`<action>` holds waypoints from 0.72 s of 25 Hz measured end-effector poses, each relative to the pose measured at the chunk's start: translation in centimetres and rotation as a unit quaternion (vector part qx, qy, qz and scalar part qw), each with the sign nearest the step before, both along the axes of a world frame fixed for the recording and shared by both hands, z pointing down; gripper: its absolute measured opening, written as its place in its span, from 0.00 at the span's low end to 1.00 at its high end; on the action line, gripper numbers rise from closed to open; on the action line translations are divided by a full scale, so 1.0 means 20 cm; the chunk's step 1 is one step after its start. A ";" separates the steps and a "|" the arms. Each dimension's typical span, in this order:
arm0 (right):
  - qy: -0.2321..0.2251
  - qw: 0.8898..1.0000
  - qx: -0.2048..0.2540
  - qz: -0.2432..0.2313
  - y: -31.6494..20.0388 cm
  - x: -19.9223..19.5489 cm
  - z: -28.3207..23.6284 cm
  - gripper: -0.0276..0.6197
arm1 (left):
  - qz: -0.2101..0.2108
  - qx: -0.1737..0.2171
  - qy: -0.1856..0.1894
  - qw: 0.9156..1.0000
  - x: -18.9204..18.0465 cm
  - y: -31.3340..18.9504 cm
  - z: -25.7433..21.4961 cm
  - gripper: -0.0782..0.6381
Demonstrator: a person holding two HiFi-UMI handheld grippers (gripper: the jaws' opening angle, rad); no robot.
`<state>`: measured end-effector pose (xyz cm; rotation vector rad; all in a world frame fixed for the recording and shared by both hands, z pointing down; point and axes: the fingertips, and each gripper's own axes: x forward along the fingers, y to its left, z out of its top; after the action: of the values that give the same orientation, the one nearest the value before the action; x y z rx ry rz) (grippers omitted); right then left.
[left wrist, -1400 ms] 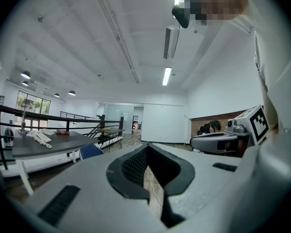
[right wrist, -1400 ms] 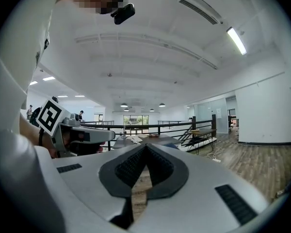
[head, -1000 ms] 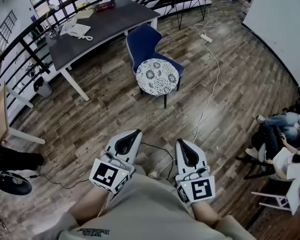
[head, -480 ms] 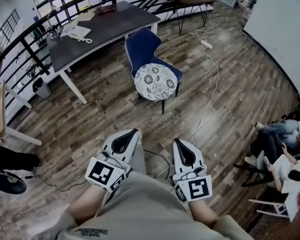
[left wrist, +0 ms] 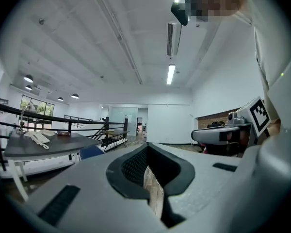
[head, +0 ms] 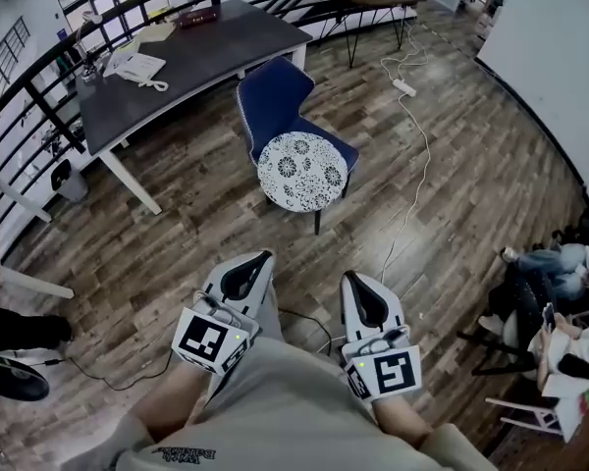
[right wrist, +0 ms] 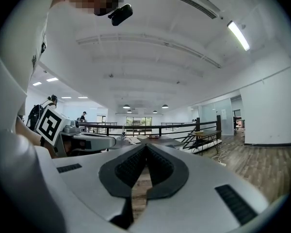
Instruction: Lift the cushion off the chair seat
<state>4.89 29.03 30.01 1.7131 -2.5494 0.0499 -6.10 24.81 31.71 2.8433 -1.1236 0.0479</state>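
While the white-shelled left gripper (head: pixel 266 257) is pointing forward with jaws together and empty, the round white floral-patterned cushion (head: pixel 302 171) is lying flat, face up, without a discernible long axis, on the blue upholstered chair (head: pixel 275 91) well ahead; the white-shelled right gripper (head: pixel 352 277) is likewise closed on nothing.

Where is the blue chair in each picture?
Head view: the blue chair stands in the upper middle, beside the grey table.
Left gripper view: only its blue top peeks over the jaws at lower left, under the table.
Right gripper view: not seen.
Shared landmark: the grey table, here above the jaws.
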 end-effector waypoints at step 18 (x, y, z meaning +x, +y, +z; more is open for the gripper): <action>-0.003 0.997 -0.053 0.050 -1.14 0.04 0.03 0.05 | 0.050 -0.037 -0.022 0.998 0.06 -1.20 0.02 0.11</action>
<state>5.69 6.28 30.56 1.8022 -2.4155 0.1922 -5.00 0.83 32.08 2.8427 -0.9634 0.1555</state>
